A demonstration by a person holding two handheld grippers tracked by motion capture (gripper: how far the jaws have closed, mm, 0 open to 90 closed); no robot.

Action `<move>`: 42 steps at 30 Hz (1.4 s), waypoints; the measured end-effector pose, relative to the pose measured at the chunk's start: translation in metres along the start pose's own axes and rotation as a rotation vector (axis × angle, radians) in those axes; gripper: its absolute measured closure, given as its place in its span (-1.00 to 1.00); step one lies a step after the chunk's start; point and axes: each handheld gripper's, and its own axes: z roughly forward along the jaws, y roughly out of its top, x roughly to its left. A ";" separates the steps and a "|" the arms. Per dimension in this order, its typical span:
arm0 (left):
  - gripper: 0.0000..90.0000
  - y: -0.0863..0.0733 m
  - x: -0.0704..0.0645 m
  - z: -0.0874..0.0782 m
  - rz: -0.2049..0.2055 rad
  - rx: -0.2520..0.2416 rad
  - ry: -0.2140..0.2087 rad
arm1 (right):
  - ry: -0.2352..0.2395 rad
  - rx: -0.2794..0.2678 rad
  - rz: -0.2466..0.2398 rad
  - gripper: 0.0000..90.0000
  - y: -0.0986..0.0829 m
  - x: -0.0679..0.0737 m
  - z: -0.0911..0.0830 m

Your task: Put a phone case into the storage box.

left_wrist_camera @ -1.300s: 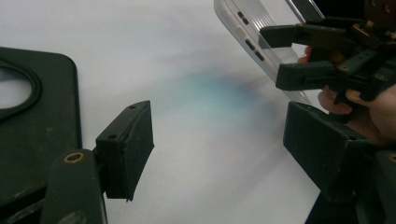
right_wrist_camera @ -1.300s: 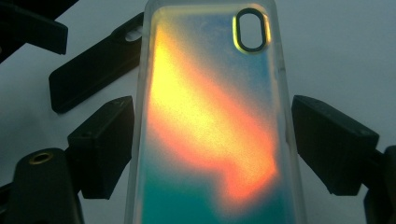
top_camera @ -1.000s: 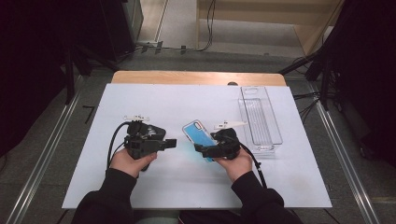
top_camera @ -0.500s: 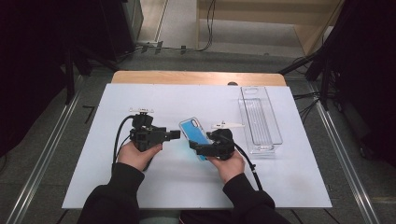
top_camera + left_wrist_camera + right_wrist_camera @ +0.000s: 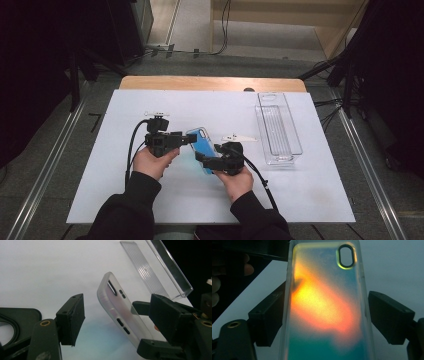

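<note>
The phone case (image 5: 201,146) is held up off the table (image 5: 310,195) near its middle, tilted, with its camera hole toward the far edge. The right gripper (image 5: 203,159) grasps its near end; in the right gripper view the case (image 5: 324,305) stands between the two jaws, the left one touching it and the right one a little apart. The left gripper (image 5: 191,139), jaws spread, sits at the case's far left edge; whether it touches, I cannot tell. A clear tray (image 5: 278,129) lies near the right edge.
</note>
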 end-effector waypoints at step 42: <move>0.92 0.009 0.001 0.007 -0.180 -0.090 -0.142 | 0.050 -0.073 -0.125 -1.00 0.013 0.013 0.000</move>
